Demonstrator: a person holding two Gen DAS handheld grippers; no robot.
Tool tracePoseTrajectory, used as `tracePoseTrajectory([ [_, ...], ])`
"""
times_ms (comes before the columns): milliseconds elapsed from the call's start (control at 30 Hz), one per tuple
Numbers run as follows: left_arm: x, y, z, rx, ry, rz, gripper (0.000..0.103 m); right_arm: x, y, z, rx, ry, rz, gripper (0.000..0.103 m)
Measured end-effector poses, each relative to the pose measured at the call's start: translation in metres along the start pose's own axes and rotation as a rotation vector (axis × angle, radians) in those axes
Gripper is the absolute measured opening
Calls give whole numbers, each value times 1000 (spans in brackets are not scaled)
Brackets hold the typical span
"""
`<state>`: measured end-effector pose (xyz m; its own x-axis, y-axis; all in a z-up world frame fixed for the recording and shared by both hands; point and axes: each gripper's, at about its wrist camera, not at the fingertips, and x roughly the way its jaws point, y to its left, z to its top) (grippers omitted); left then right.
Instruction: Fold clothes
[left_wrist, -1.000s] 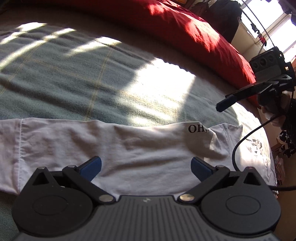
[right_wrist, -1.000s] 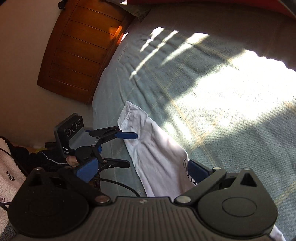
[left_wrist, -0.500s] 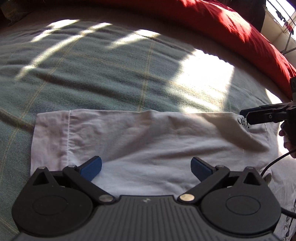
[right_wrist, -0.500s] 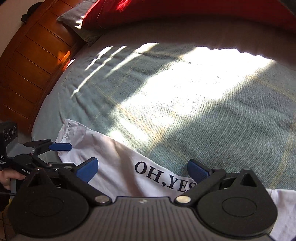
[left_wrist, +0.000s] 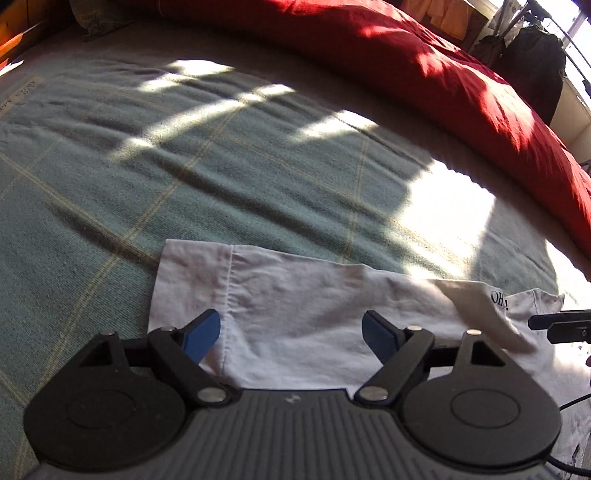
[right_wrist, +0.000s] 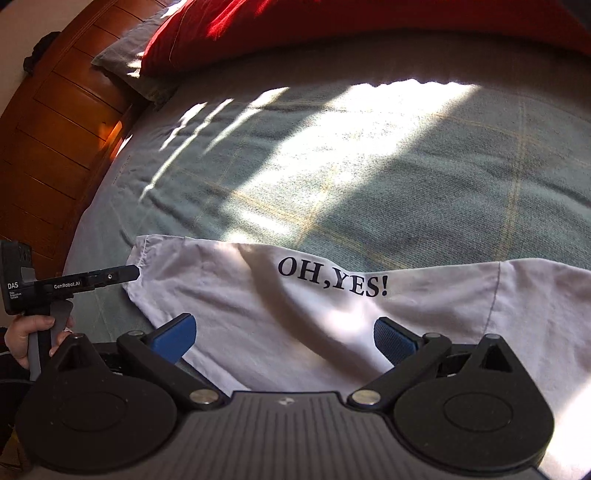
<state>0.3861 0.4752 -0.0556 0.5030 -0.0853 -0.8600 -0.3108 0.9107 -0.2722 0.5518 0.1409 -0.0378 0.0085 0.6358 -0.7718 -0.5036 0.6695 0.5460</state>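
One white T-shirt (right_wrist: 332, 325), printed "OH,YES!", lies folded into a long band on the green checked blanket (left_wrist: 184, 177), and I take it as the landmark. My left gripper (left_wrist: 291, 330) hovers over the shirt's sleeve end with its two blue fingertips (left_wrist: 201, 332) spread wide, pinching nothing. My right gripper (right_wrist: 284, 339) hangs over the shirt just below the lettering, its two fingertips (right_wrist: 395, 341) likewise spread and empty. Beyond the shirt, across the blanket, I count one red duvet (left_wrist: 424, 62); one wooden headboard (right_wrist: 55, 122) stands past the sleeve end. One hand (right_wrist: 27, 336) grips the left gripper's handle.
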Motion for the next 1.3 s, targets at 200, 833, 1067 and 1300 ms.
tracePoseTrajectory([
  [200,16,-14,-5,44,32,-28,84,21,10,0,-45,-13,-89,103],
  [833,33,-53,-23,145,84,-18,85,-14,-28,-9,27,-134,-437,103],
  [1067,30,-68,-46,289,77,74,89,21,-41,-8,-46,-126,-624,103],
  [1300,9,-62,-46,223,41,73,89,-4,-43,10,36,-177,-568,103],
])
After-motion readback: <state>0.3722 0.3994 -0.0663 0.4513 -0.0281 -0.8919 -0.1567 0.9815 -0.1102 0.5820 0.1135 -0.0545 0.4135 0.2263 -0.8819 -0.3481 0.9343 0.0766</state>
